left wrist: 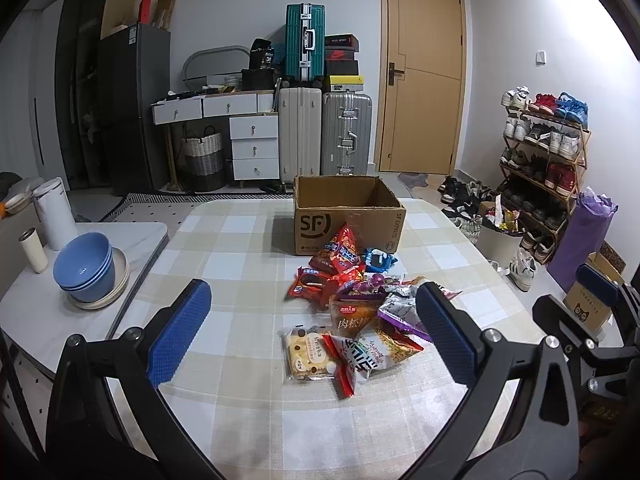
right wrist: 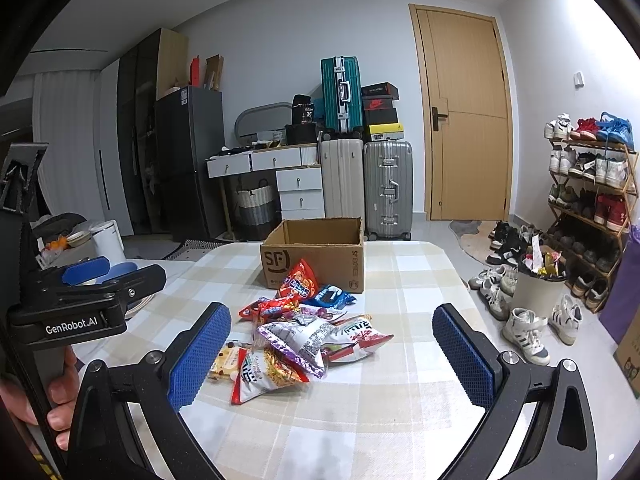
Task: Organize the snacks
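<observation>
Snack packets (left wrist: 352,312) heaped mid-frame before open SF carton (left wrist: 348,216), likely the bin | left gripper (left wrist: 312,332), right gripper (right wrist: 332,356): jaws wide, empty, poised short of heap.

A table (left wrist: 224,240) in a beige-and-white checked cloth carries an open cardboard box (left wrist: 344,216). Just in front of the box lies a loose pile of snack packets (left wrist: 352,316)

Bare tablecloth (right wrist: 400,420) leads unobstructed to the snack pile (right wrist: 304,340).
</observation>
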